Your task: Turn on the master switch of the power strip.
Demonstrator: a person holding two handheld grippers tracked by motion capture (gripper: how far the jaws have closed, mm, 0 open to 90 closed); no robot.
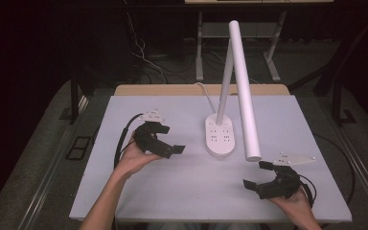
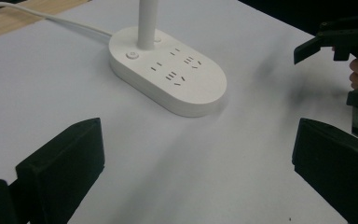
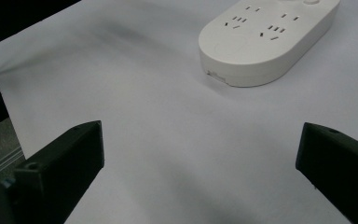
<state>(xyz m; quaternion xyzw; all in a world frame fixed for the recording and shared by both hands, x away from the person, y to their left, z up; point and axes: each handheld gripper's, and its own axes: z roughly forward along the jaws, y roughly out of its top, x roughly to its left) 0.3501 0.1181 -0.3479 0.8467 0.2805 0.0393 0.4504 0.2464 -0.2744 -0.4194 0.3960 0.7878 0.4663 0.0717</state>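
A white desk lamp stands mid-table on an oval base [image 1: 220, 136] that carries several power sockets and a round button. Its long white bar head [image 1: 244, 91] slants down toward the right. My left gripper [image 1: 169, 139] is held left of the base, open and empty, jaws pointing at the base [image 2: 168, 74]. My right gripper [image 1: 258, 174] sits near the table's front right, open with nothing between its jaws, and faces the base [image 3: 265, 39] from the front. The right gripper [image 2: 340, 70] also appears far right in the left gripper view.
The white table top [image 1: 182, 187] has its front edge near the forearms. A white cord [image 2: 46, 18] runs from the base toward the back, over a wooden strip [image 1: 172, 89]. Dark floor, cables and desk legs lie beyond.
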